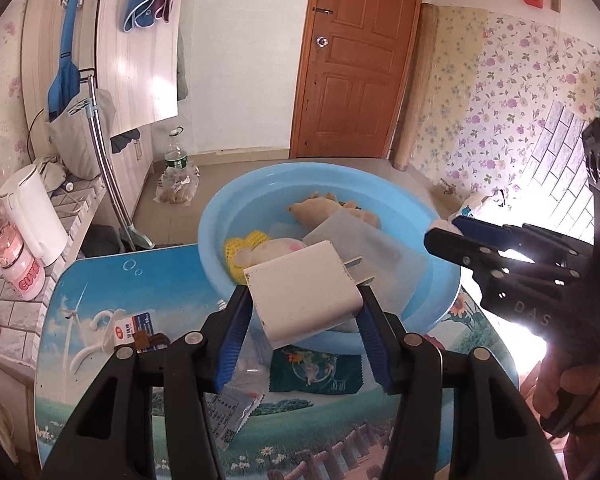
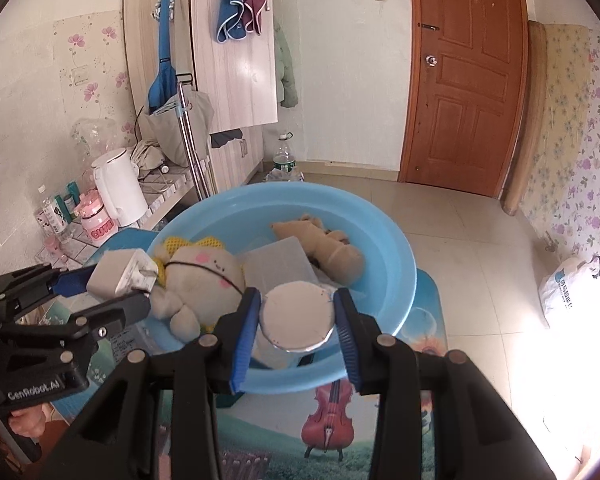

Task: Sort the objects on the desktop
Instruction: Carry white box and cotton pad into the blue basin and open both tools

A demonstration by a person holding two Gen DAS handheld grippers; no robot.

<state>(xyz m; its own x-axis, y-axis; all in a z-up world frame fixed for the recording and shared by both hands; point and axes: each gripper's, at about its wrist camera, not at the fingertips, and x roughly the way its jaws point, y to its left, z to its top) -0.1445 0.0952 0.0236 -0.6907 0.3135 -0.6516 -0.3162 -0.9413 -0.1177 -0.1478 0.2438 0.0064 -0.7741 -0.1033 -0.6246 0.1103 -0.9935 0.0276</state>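
Blue pads of the left hand-held gripper clamp a white charger, prongs toward one o'clock, held over the near rim of the blue basin on the tabletop. Right hand-held gripper grips a round grey disc above the basin's six o'clock edge. Inside lie a plush doll at nine o'clock and a tan toy at one.
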